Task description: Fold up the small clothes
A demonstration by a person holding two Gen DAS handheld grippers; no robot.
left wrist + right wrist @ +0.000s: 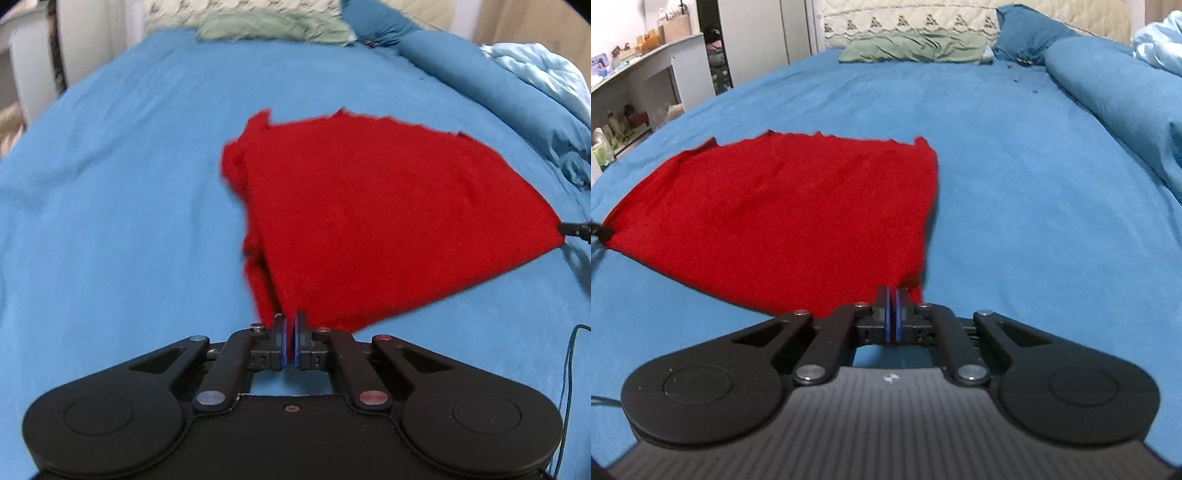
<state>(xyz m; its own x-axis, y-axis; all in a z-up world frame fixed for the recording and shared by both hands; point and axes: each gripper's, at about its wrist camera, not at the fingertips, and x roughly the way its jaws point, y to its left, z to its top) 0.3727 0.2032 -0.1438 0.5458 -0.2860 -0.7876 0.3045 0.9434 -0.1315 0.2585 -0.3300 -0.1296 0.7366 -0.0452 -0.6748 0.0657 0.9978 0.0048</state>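
A small red garment (pixel 369 221) lies spread on the blue bed sheet (pixel 110 184). In the left wrist view my left gripper (pixel 290 321) is shut on the garment's near left corner, with red cloth pinched between the blue pads. My right gripper (pixel 576 229) shows as a dark tip at the garment's right corner. In the right wrist view the red garment (pixel 783 214) stretches off to the left, and my right gripper (pixel 894 295) is shut on its near right corner. The left gripper's tip (pixel 598 230) holds the far left corner. The near hem hangs taut between both grips.
A green pillow (pixel 916 48) and a cream headboard lie at the far end of the bed. A rolled blue duvet (pixel 1108 96) and a pale blue quilt (pixel 546 70) fill the right side. White shelves (pixel 635 92) stand off the bed's left edge. A thin cable (pixel 569 369) hangs at right.
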